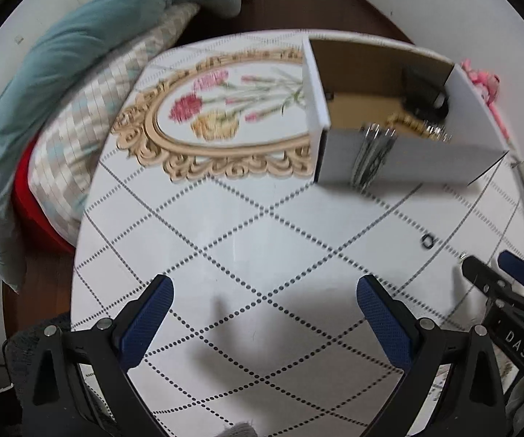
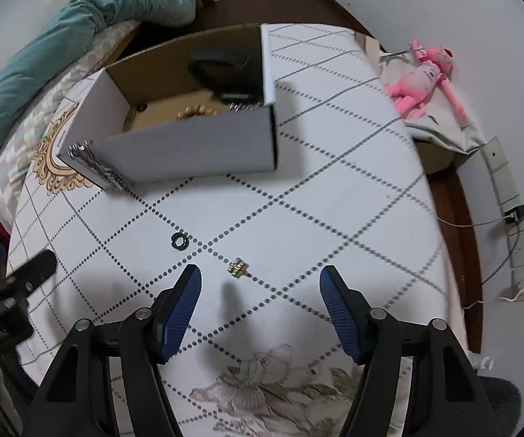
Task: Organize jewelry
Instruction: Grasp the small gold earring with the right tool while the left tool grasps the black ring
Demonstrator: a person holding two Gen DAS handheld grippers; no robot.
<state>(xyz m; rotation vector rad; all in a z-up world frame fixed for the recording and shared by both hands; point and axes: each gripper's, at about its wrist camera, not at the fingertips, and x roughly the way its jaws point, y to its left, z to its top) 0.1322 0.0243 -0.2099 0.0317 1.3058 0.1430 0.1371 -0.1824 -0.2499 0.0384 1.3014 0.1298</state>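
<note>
An open white cardboard box (image 1: pixel 407 162) (image 2: pixel 196 149) stands on the patterned table. Gold beads (image 1: pixel 413 123) (image 2: pixel 198 111) and a black item (image 1: pixel 424 96) (image 2: pixel 225 67) lie inside. A silver chain (image 1: pixel 373 156) (image 2: pixel 99 171) hangs over its front wall. A small black ring (image 1: pixel 427 242) (image 2: pixel 180 240) lies on the table. A small gold piece (image 2: pixel 237 267) lies just ahead of my right gripper (image 2: pixel 260 284), which is open and empty. My left gripper (image 1: pixel 263 291) is open and empty, well short of the box.
The table carries a white cloth (image 1: pixel 243 236) with dotted diamonds and a flower print. A teal quilt (image 1: pixel 61 73) and checked pillow lie at the left. A pink plush toy (image 2: pixel 422 76) and a power strip (image 2: pixel 516 225) lie at the right.
</note>
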